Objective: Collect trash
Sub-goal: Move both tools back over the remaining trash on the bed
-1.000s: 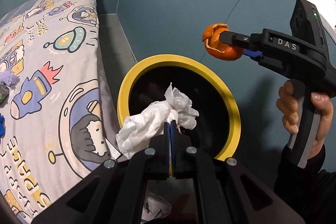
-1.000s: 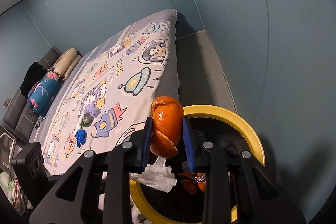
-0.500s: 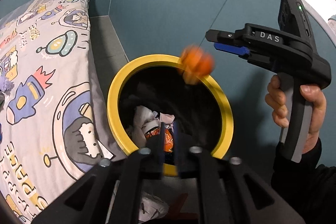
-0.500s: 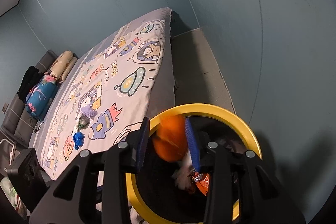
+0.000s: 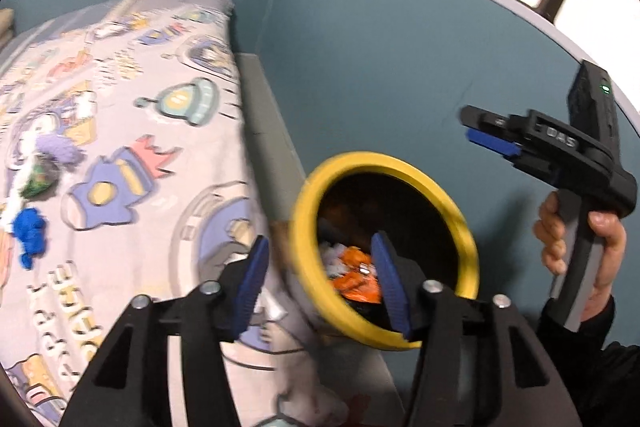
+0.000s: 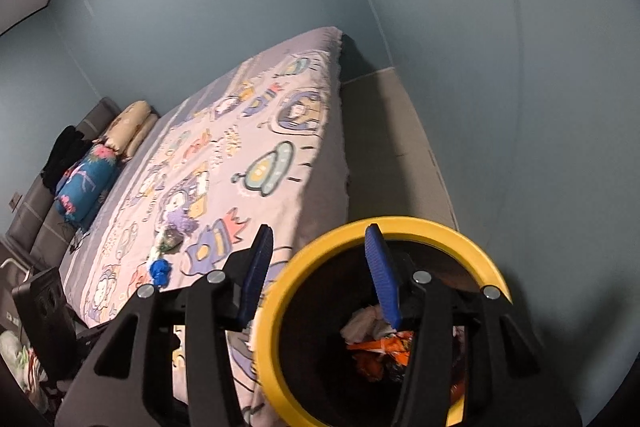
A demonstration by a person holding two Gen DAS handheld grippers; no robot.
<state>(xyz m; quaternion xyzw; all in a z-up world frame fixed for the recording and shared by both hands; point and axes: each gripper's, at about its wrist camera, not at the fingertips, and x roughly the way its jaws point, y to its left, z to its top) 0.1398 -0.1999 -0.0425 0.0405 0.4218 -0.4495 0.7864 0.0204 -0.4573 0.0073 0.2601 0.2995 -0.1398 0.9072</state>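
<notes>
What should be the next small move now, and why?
Probably swing the left gripper toward the blue scrap on the bed: both grippers' jaws are opening with nothing between them, the bin already holds trash, and the scrap lies uncollected.

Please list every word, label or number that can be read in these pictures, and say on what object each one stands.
"DAS" – raised letters on the black body of the right tool, seen in the left wrist view.
"SPACE" – large printed letters on the cartoon bedsheet, near its lower left edge; slightly blurred, cut at the frame edge.
Other small lettering on the bedsheet: too blurred to read.
Wrappers in the yellow-rimmed bin: no readable text.
</notes>
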